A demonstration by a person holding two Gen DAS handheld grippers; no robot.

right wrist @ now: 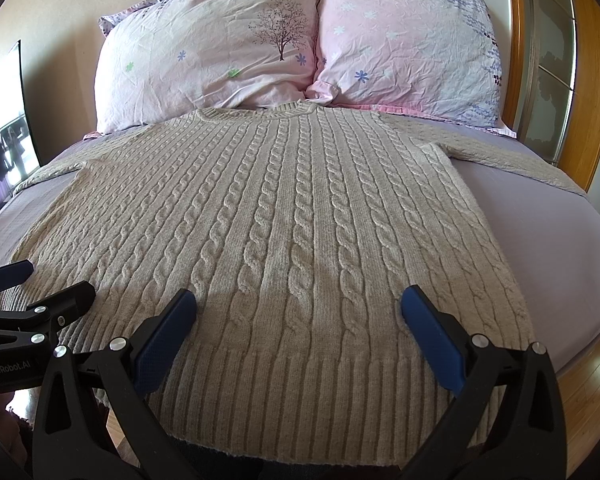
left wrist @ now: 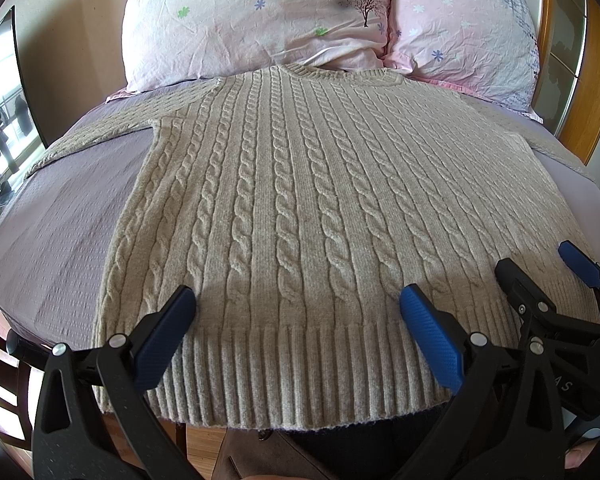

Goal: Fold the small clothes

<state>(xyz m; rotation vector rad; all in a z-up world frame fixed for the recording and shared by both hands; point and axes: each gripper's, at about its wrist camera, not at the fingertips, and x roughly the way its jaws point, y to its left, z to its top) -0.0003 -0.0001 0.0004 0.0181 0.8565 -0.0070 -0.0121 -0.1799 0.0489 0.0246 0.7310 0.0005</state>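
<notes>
Lilac bedsheet (right wrist: 560, 216) under everything, my beige cable-knit sweater (right wrist: 292, 216) spread flat, collar at two floral pillows (right wrist: 204, 52). My left gripper (left wrist: 298, 306), marked "GenRobot.AI", gapes wide over the ribbed hem (right wrist: 300, 396), gripping nothing; my right gripper (right wrist: 298, 306) likewise. Wooden headboard (right wrist: 584, 80) far right.

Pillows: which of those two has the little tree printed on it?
The left pillow has the dark tree near its inner edge; the pinker right pillow shows only small flowers.
</notes>
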